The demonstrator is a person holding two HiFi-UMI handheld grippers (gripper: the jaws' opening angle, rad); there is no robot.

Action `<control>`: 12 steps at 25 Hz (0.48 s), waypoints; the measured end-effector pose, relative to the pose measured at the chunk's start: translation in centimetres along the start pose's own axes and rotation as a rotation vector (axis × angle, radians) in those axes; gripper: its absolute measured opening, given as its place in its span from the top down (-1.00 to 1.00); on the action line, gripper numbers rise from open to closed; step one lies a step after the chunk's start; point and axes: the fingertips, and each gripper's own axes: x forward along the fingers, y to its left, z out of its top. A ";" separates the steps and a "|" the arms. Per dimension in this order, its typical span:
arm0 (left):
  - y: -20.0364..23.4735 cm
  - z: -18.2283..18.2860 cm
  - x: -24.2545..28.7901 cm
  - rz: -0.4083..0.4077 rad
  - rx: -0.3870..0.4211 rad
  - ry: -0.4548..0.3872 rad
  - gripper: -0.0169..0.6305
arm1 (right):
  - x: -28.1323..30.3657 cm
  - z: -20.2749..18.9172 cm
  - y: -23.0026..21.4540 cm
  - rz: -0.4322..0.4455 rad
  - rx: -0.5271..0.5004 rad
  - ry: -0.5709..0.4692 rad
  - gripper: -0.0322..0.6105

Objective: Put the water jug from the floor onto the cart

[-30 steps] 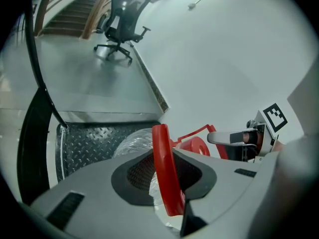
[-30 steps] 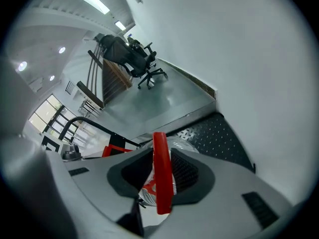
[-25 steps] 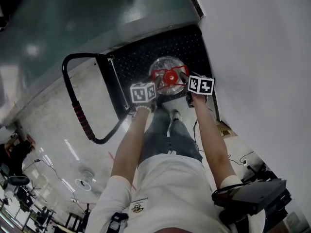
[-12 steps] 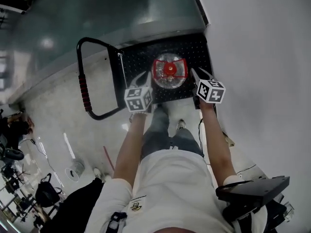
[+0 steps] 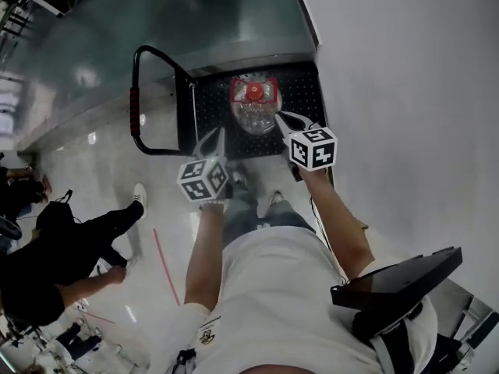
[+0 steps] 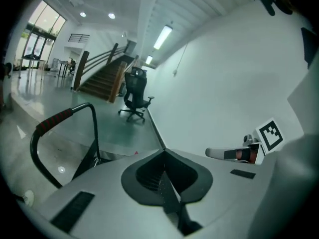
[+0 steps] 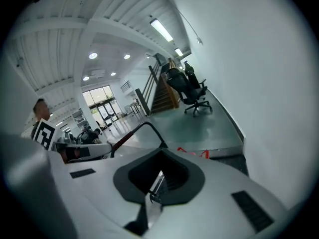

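The left gripper [image 5: 211,141] and right gripper [image 5: 285,121] hang above the cart [image 5: 302,92], their jaws just closed together and empty. The water jug [image 5: 253,109] stands upright on the cart's black deck, so placement looks finished; the next move likely needs only withdrawal. The jug is clear and round, with a red cap and handle.

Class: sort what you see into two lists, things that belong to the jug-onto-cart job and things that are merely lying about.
Job: jug, cart, left gripper, right gripper.
Lying about: chair, stairs, bystander.
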 end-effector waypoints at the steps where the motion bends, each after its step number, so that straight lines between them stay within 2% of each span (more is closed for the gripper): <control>1: -0.7 -0.5 -1.9 -0.007 0.002 -0.004 0.93 | -1.4 -0.5 1.4 0.008 -0.015 -0.006 0.85; 5: -0.4 -3.7 -8.4 -0.034 0.012 -0.034 0.93 | -5.4 -3.4 7.1 0.007 -0.068 -0.044 0.85; 12: -2.1 -4.7 -12.1 -0.101 0.056 -0.012 0.93 | -9.5 -4.0 11.3 -0.031 -0.033 -0.102 0.85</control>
